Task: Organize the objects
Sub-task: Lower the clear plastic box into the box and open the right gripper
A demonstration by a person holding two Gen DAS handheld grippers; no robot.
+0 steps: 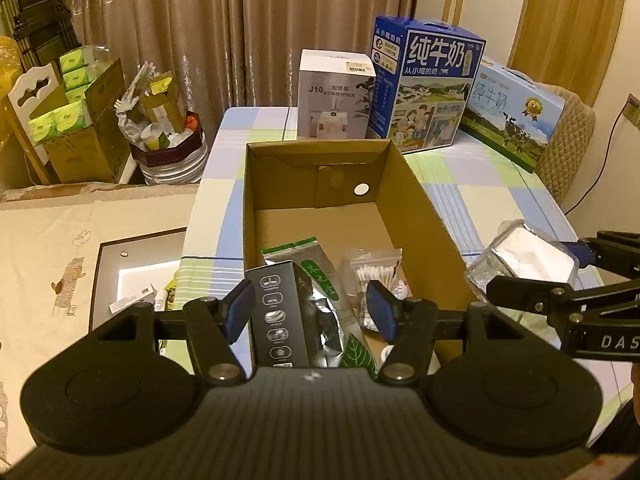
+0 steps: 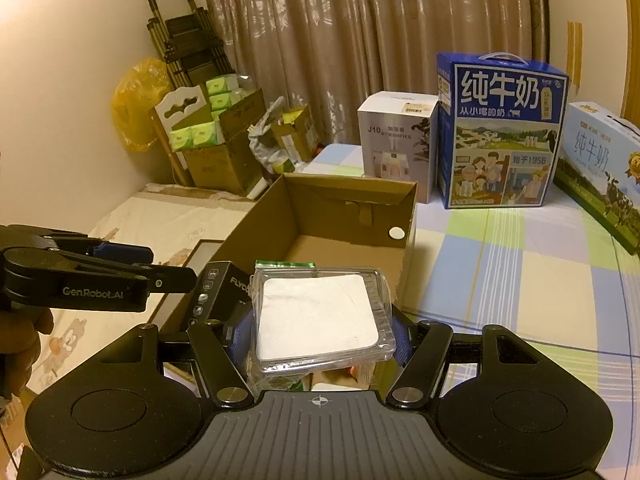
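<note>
We've got the clear plastic case [image 2: 320,320] (white pad inside) clamped in the right gripper [image 2: 320,332], held above the near end of the cardboard box [image 1: 412,184], ready to drop in. Left gripper [image 1: 312,312] hangs spread wide, empty, over the black carton [image 1: 280,312] and cotton swabs bag [image 1: 372,272] already in the box.

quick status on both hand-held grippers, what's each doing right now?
Left hand-held gripper: open, holding nothing, over the cardboard box.
Right hand-held gripper: shut on the clear case with a white pad inside.
</note>
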